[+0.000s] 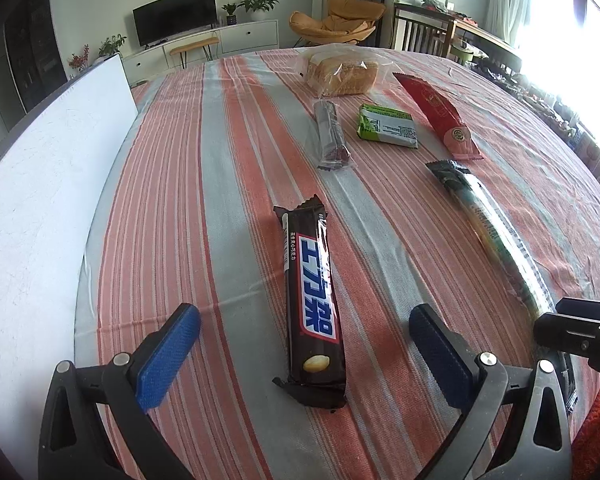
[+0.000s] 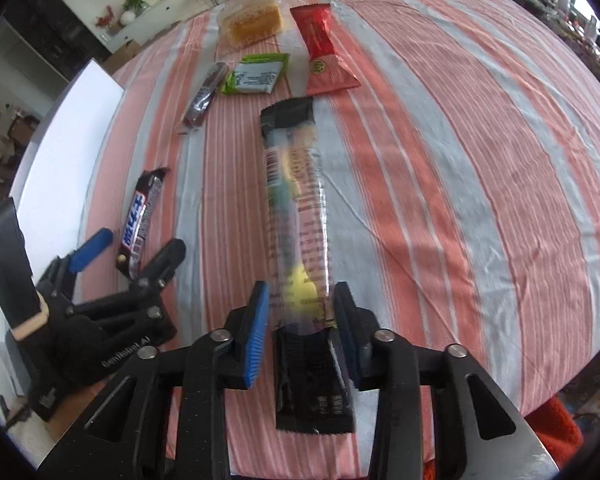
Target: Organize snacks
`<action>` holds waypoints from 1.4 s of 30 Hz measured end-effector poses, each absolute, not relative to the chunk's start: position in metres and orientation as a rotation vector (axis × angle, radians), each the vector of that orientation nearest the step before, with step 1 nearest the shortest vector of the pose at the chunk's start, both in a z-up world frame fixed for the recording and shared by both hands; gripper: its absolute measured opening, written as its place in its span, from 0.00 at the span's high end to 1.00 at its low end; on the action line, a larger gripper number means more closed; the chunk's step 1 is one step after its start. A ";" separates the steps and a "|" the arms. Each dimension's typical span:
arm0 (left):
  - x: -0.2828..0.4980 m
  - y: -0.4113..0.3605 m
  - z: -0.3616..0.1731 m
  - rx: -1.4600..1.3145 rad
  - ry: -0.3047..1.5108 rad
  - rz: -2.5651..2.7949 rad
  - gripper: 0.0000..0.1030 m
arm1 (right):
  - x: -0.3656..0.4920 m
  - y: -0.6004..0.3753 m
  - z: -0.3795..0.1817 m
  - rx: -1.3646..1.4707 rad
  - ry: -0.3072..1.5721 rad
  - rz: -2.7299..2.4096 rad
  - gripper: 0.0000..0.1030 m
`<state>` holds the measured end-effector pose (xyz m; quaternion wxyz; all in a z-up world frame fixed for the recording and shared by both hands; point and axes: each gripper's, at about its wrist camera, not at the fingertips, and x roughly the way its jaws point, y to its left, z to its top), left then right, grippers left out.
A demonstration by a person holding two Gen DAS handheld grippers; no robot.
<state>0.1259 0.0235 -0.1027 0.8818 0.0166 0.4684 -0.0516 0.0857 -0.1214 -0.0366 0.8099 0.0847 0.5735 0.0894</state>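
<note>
Right gripper (image 2: pixel 300 328) straddled near end of long clear-wrapped snack (image 2: pixel 296 216), jaws part open, left pad clearly off wrapper, right pad contact unclear. Snack lay lengthwise, near front edge of striped table (image 2: pixel 480 168). Judged step: taking this snack. Next: close squarely, lift without crumpling. Left gripper (image 1: pixel 304 344) hung wide open around chocolate bar (image 1: pixel 312 296); only left view showed that gap plainly.
</note>
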 end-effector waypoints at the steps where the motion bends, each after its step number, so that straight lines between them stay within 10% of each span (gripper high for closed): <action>1: 0.128 0.024 -0.101 0.039 1.001 -0.123 0.00 | 0.086 -0.125 -0.037 0.196 1.221 0.189 0.45; 10: 0.134 0.039 -0.090 -0.024 1.122 -0.158 0.18 | 0.115 -0.110 -0.039 0.137 1.260 0.158 0.44; 13: 0.131 0.031 -0.089 0.069 1.097 -0.130 0.43 | 0.119 -0.094 -0.041 0.038 1.234 0.121 0.49; 15: 0.128 0.030 -0.086 0.067 1.080 -0.142 0.83 | 0.115 -0.092 -0.039 0.037 1.220 0.123 0.70; 27: 0.080 0.072 -0.005 -0.291 0.936 -0.371 0.83 | 0.081 -0.162 -0.019 0.903 1.106 0.415 0.85; 42: 0.007 0.269 0.075 -0.316 0.752 0.029 0.83 | 0.077 0.097 0.115 0.544 1.016 0.847 0.85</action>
